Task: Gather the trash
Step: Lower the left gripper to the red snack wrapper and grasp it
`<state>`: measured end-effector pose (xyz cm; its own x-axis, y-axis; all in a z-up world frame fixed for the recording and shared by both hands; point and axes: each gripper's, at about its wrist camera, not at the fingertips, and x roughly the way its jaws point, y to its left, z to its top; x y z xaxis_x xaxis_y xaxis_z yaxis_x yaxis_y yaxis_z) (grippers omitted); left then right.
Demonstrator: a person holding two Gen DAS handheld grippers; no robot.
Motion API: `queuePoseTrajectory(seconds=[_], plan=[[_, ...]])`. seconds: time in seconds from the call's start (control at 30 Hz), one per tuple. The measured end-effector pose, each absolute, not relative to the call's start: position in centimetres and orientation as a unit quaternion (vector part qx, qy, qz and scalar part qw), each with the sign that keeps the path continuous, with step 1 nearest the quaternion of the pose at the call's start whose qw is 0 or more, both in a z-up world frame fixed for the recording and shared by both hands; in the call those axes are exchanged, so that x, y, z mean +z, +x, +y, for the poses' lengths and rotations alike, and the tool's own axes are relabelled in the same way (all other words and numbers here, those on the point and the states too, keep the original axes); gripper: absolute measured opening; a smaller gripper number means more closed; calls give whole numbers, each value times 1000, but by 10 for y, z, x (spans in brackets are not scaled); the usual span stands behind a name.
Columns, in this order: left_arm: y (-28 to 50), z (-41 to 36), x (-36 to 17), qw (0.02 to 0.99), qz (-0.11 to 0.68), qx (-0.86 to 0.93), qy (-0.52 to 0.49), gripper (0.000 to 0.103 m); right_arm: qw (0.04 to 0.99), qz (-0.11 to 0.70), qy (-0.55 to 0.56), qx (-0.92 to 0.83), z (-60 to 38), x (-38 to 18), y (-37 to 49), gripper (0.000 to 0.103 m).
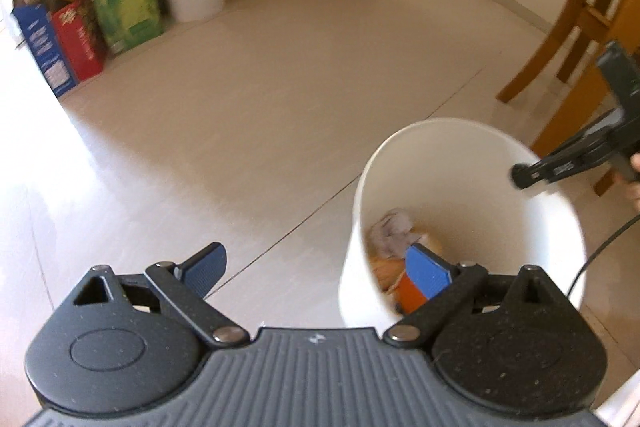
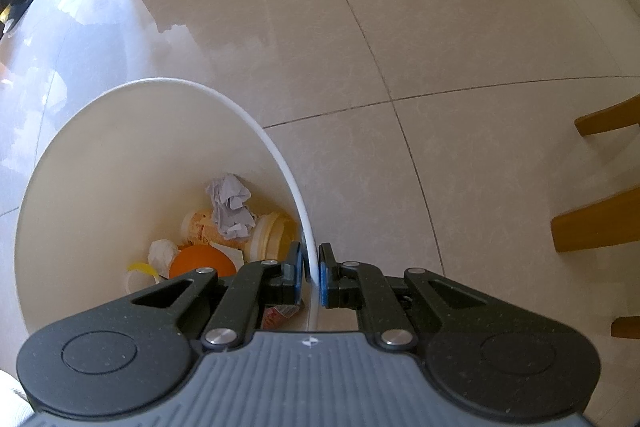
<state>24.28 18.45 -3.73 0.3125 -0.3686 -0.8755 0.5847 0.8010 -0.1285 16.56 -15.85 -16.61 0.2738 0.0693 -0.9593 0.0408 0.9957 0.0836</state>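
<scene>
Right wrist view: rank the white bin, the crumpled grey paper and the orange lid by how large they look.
1. white bin, by far the largest.
2. orange lid, though the gripper hides part of it.
3. crumpled grey paper, close to the lid in size, so ranks two and three are unsure.

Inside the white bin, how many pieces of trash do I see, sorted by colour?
Grey paper: 1
Orange lid: 1
White paper: 1
Beige cups: 2
Yellow-white piece: 1
Red scrap: 1
Total in the white bin: 7
</scene>
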Motion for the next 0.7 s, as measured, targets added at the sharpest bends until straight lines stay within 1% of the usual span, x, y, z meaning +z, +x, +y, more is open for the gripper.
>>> queuePoseTrajectory(seconds=[0.23,0.5,0.7], plan=[[230,207,-83,797,530,-270,106,96,797,602,37,5,-154,-166,164,10],[211,230,-157,777,574,-245,85,96,798,601,34,2,-150,-166,163,10],[192,232,-206,770,589,-234,71,96,798,601,32,-2,-149,-166,164,10]])
